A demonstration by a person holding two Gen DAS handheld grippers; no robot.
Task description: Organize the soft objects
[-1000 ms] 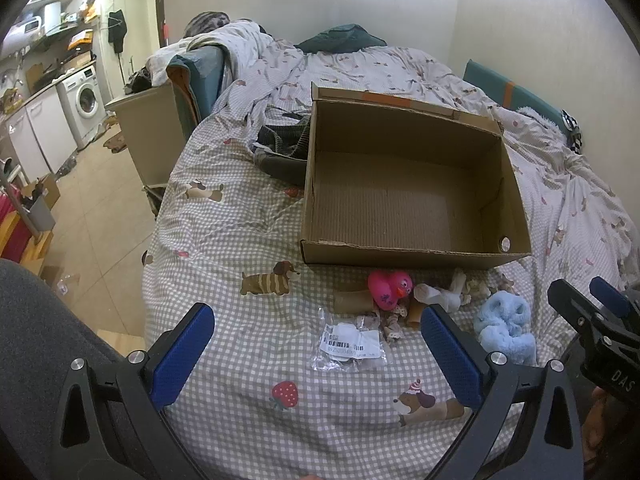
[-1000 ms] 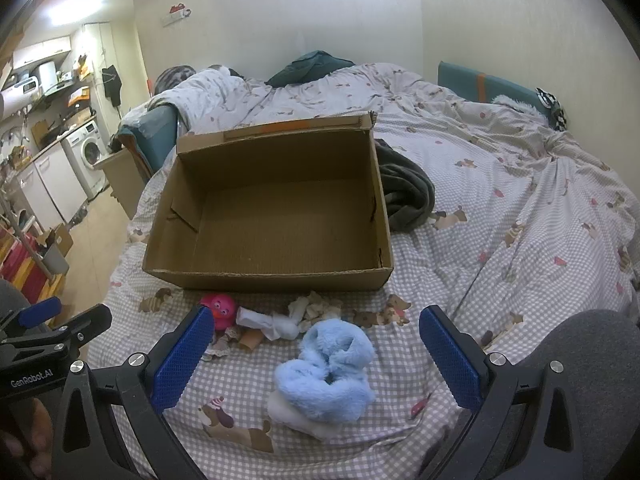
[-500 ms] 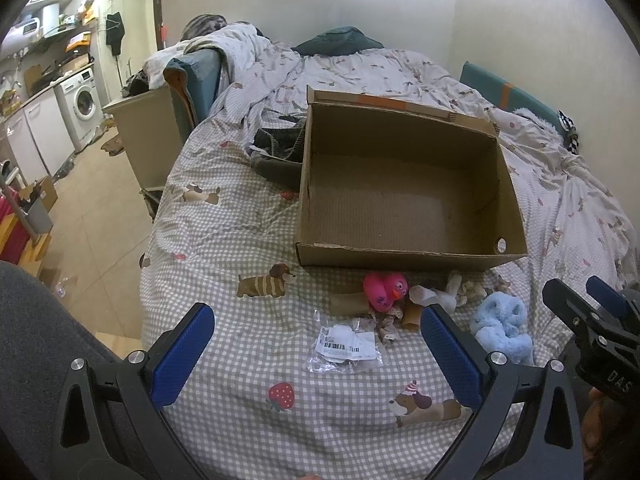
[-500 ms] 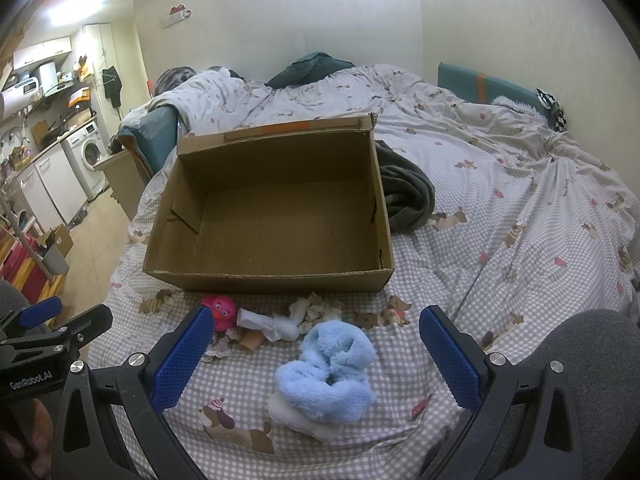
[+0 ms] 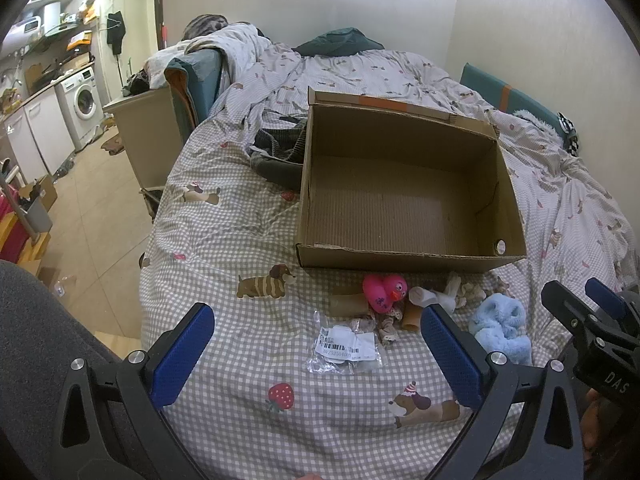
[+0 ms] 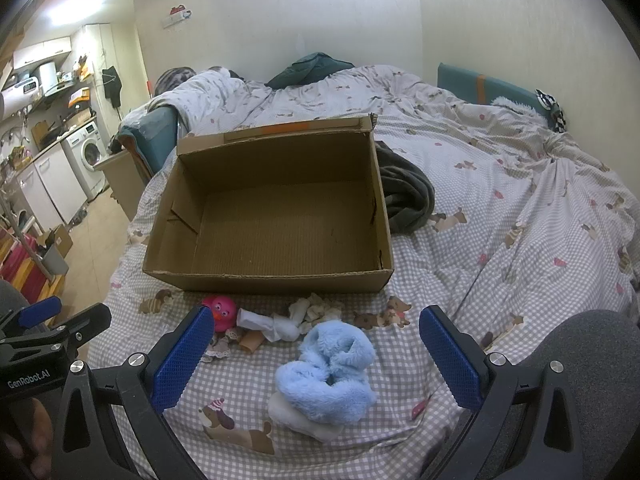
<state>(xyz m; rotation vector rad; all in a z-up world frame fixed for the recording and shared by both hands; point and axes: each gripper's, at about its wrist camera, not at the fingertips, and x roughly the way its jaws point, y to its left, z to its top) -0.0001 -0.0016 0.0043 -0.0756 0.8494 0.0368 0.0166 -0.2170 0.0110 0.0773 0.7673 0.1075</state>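
An empty cardboard box (image 5: pixel 404 258) (image 6: pixel 272 280) stands open on the checked bed cover. In front of it lie a pink rubber duck (image 5: pixel 384 292) (image 6: pixel 222 312), a white rolled sock (image 5: pixel 434 298) (image 6: pixel 268 324), a fluffy light-blue soft item (image 5: pixel 500 328) (image 6: pixel 326 372), small frilly cloth pieces (image 5: pixel 386 328) and a clear packet with a barcode label (image 5: pixel 346 350). My left gripper (image 5: pixel 316 356) hovers open above the packet. My right gripper (image 6: pixel 314 360) hangs open over the blue soft item. Nothing sits between either pair of fingers.
A dark grey garment (image 6: pixel 404 196) (image 5: pixel 276 156) lies behind the box. Rumpled bedding and a teal pillow (image 6: pixel 484 88) fill the far bed. The bed's left edge drops to a tiled floor (image 5: pixel 92 216) with a washing machine (image 5: pixel 84 100) and a small cabinet (image 5: pixel 148 132).
The left wrist view has drifted slightly, so the box and toys sit a little further left and higher. The right wrist view is almost unchanged. Both grippers stay open.
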